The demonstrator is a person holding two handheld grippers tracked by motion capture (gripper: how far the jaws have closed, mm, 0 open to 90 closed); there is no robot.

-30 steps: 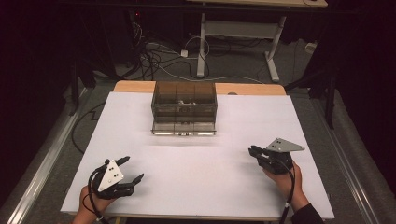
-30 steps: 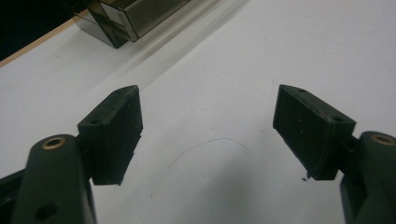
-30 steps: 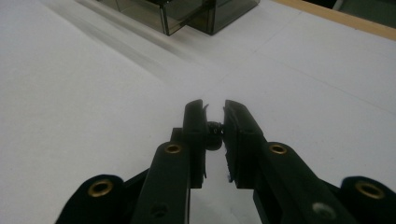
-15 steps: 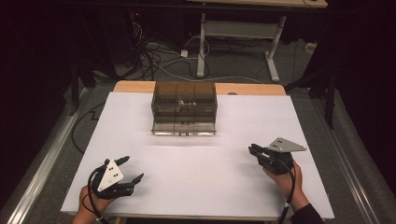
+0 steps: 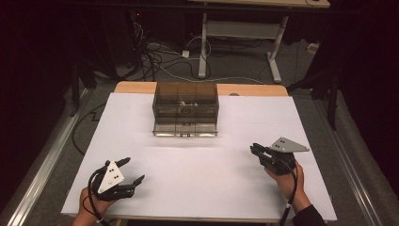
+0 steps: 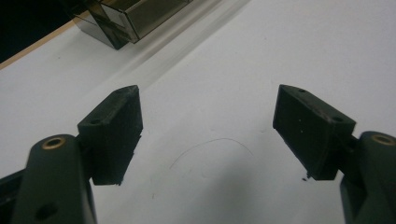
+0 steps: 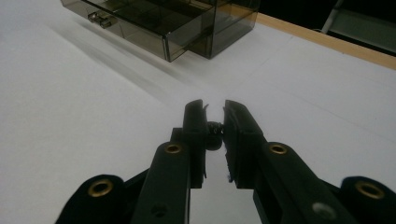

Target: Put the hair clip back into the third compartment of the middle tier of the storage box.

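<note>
Evidently the work is at an early or in-between stage: the smoky transparent drawer box (image 5: 185,104) stands well ahead of both claws, toward the far edge of the table (image 5: 141,141), and its bottom drawer (image 5: 185,128) is already pulled out toward the person. Neither claw touches it. The left claw (image 5: 134,170) is spread wide with nothing between its jaws, only bare white table beneath them in the left gripper view. The right claw (image 5: 254,150) is clenched nearly shut, and in the right gripper view a small dark piece (image 7: 214,128) sits between its jaws; what it is cannot be told. Judging from this, carrying that piece forward to the open drawer remains, and closing the drawer after.
</note>
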